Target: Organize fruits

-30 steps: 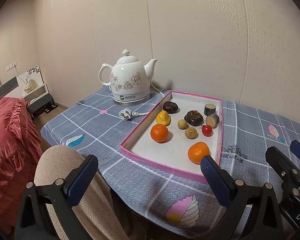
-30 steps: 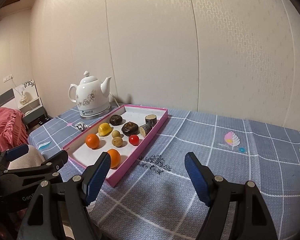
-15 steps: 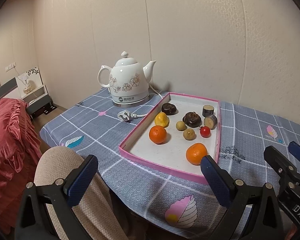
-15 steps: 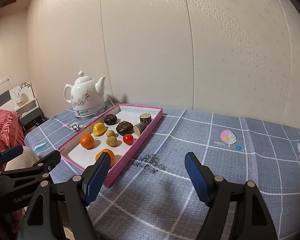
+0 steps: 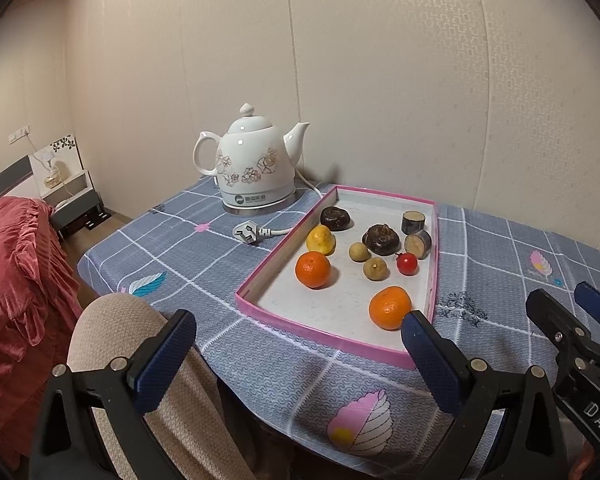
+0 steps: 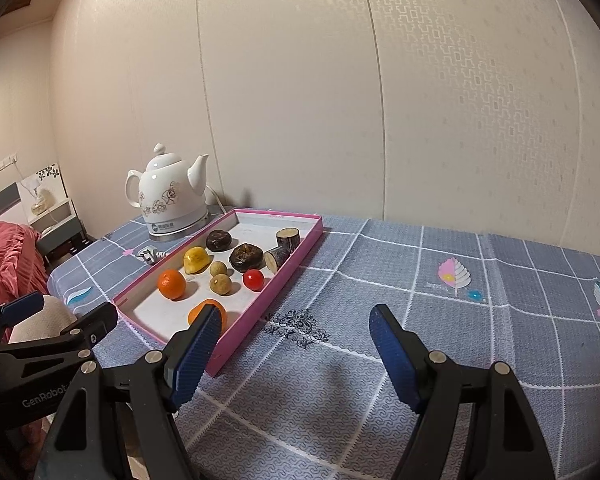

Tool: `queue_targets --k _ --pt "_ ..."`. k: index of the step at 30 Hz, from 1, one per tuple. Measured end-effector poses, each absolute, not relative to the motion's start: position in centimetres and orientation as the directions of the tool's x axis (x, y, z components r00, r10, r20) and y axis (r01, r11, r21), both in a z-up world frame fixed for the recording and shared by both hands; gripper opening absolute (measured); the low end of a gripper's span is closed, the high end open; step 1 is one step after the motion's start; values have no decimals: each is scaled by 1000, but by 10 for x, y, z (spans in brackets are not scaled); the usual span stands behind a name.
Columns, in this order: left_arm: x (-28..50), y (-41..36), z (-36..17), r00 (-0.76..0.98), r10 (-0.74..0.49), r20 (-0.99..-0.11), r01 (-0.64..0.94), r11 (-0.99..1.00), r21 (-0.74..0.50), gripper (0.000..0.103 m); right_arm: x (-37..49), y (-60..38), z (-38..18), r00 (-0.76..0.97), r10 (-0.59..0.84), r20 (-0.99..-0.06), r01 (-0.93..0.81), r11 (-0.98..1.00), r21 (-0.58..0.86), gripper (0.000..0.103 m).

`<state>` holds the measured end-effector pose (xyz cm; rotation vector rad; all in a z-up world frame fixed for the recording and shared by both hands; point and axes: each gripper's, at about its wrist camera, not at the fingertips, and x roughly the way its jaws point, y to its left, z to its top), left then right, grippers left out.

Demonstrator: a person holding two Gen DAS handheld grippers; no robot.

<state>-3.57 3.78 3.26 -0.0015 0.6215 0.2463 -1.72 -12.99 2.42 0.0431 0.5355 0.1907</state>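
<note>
- Left wrist view: my left gripper [image 5: 296, 354] hangs low in the frame, jaws spread wide with nothing between them. The pink tray [image 5: 332, 332] lies ahead in the middle, slightly right, its long axis running away toward the wall. The nearest orange [image 5: 390, 307] sits just above the right fingertip; I judge this hand the closer one.
- Inside the tray I count two oranges, one yellow fruit [image 5: 320, 239], two small tan fruits, one red tomato [image 5: 407, 263], two dark lumpy ones, two cut stem pieces.
- Right wrist view: my right gripper [image 6: 296, 346] is likewise gaping and empty over the tablecloth [image 6: 440, 320]; the tray lies up-left, the near orange half hidden behind my left finger [image 6: 198, 346].
</note>
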Motion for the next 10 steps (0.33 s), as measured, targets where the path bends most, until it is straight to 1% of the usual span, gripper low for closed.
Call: queue_targets --k 10 --pt "-34 41 31 776 237 -584 -239 968 75 103 -16 -131 23 837 187 -514 -156 982 104 78"
